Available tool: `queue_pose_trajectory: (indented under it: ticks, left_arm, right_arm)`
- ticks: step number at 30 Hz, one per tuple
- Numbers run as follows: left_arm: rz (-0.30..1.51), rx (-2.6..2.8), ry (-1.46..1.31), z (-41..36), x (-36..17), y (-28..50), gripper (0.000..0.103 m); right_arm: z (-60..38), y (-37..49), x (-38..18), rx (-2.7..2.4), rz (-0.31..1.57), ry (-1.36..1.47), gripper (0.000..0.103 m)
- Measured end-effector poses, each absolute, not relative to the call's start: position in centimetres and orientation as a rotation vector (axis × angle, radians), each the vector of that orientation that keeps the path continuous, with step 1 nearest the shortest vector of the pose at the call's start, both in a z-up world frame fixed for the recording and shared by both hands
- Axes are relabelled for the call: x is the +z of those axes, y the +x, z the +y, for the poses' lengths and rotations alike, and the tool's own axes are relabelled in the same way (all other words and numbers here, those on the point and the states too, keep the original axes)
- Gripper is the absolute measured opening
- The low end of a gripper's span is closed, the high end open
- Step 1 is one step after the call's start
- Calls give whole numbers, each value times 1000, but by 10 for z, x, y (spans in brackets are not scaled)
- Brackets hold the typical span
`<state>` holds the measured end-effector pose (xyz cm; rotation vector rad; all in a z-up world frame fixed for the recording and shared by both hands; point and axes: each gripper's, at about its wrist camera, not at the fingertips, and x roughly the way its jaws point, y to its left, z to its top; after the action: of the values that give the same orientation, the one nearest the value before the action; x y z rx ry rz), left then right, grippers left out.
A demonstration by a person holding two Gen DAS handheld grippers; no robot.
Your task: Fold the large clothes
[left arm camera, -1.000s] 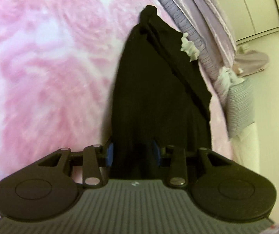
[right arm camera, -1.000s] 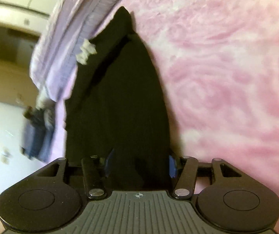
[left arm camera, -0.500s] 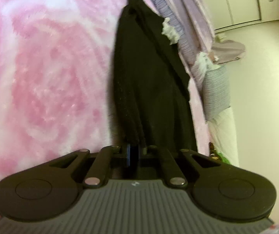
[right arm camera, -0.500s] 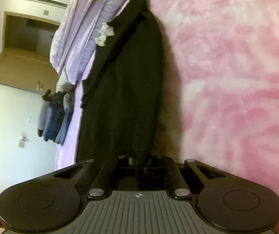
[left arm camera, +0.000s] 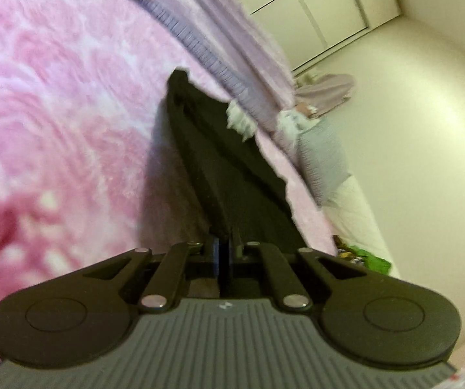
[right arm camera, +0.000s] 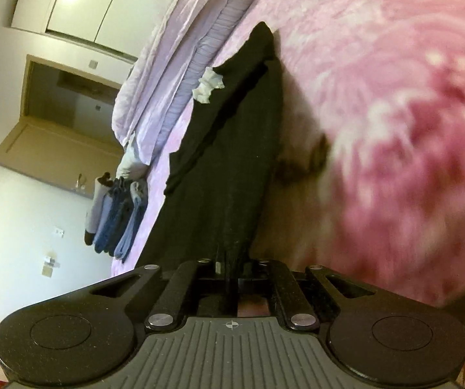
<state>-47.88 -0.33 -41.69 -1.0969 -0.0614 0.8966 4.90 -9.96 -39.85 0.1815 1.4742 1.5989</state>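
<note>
Long black knit garment (left arm camera: 232, 168) stretched along pink fluffy bed blanket (left arm camera: 54, 113), near end lifted. Left gripper (left arm camera: 224, 253) and right gripper (right arm camera: 232, 269) both clamped on near hem. Soft, limp, light; likely sags mid-span. Best held at hem corners, kept taut.

Pretty plain bedroom: a fuzzy pink swirly blanket (left arm camera: 57, 123) covers the bed, lilac bedding (right arm camera: 167, 64) bunched along its edge. Cream walls (left arm camera: 427, 162), white wardrobe doors (left arm camera: 329, 9), a wooden doorway (right arm camera: 60, 110), soft warm light, everything a bit blurry.
</note>
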Motion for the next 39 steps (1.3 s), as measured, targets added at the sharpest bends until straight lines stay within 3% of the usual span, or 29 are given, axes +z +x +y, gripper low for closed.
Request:
queue_pose_trajectory:
  ticks: [8,14,20,28,29,31,32,33,39]
  left_arm:
    - [-128,865,-1118,-126,-404,-525,2]
    - [-169,841,-1123,-149,-389,-536,2]
    - [-230,833,-1163,-77,-375,-515,2]
    - [-189,923,-1218,107,-368,-463,4]
    - [-169,942,-1234,131,-372,-456,6]
    - [-120,982,-1269,174,-383,-445,13]
    - [-101,1033,-1282,191,-389,-442,16]
    - [-85,1061,-1279,203,-394,-441,16]
    - [150,1041,-1091,235,-397,-427,24]
  right_arm:
    - [-219,4,-381,1547,1479,222,0]
    - [-255,-17,-367,1517,1504,261,0]
    - [-186,1,-329,1578,1461,257,1]
    - [10,38,-313,1523,1450,277,1]
    - [40,42,-319,1511,1443,268,6]
    - [83,51,-333,1435,1434,240,25]
    - [96,56,-340,1379,1412,231,45]
    - [105,58,-345,1359,1391,220,57]
    - [109,59,-356,1503,1123,4,58]
